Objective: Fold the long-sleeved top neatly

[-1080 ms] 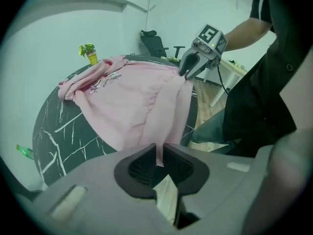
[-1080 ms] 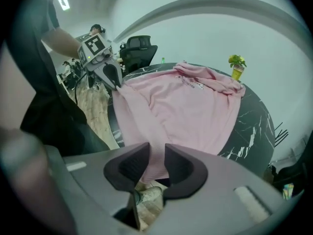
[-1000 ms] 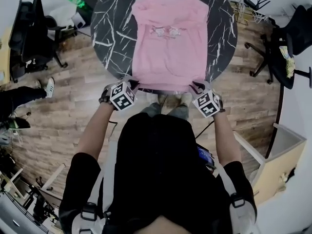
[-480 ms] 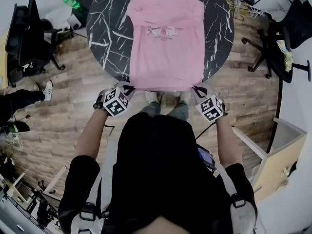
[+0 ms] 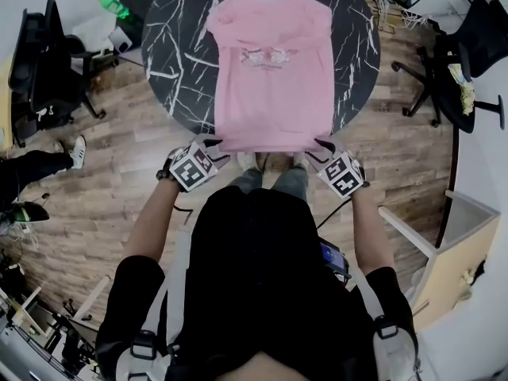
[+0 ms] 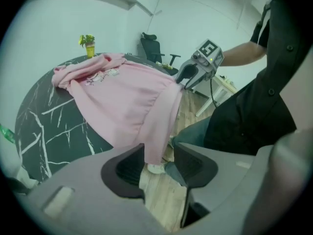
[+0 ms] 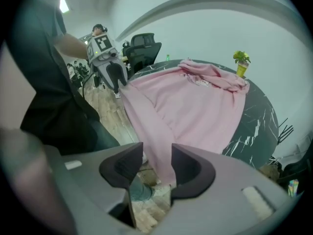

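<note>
1. The pink long-sleeved top (image 5: 270, 70) lies spread front-up on the round black marbled counter (image 5: 178, 54), its hem draped over the near edge.
2. The left claw (image 6: 159, 153), jaws just opened, stands released, one hem corner hanging loose between them.
3. The right claw (image 7: 156, 153), its jaws also just opened, is released at the other corner, fabric dangling between them.
</note>
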Motion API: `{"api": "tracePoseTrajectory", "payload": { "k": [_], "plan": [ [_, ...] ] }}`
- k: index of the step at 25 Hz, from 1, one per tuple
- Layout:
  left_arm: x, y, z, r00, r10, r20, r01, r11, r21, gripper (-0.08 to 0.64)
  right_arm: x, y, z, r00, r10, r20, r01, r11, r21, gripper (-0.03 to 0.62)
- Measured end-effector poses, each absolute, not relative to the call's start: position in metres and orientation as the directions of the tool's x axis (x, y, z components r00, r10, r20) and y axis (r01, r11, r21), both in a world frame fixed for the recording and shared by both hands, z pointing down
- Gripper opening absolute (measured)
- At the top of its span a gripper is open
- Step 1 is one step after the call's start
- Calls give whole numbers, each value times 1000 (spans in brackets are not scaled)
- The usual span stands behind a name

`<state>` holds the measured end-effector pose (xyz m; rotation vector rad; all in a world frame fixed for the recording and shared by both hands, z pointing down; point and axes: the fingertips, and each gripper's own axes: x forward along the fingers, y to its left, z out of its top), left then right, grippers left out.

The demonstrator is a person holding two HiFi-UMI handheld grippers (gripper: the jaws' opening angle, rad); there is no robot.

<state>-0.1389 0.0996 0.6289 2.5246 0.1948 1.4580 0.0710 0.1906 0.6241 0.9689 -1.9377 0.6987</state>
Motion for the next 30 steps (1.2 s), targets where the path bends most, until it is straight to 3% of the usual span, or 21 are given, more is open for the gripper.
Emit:
{"api": "tracePoseTrajectory", "payload": {
  "k": [8,15,30],
  "plan": [
    [-115,29,594,604,98,791,-73,-981,178,166,95,125,572,-312,-534,786,-873,488,-15,183],
    [-87,-65,565,634,-81,769,-223,-971,82,140,155,40,540,-235,-648,725,-906,416,77,176],
    [-16,-277,578,599,-183,779,-417,-902,108,138,278,-164,552,-181,-677,713,-942,328,71,175]
  ]
}}
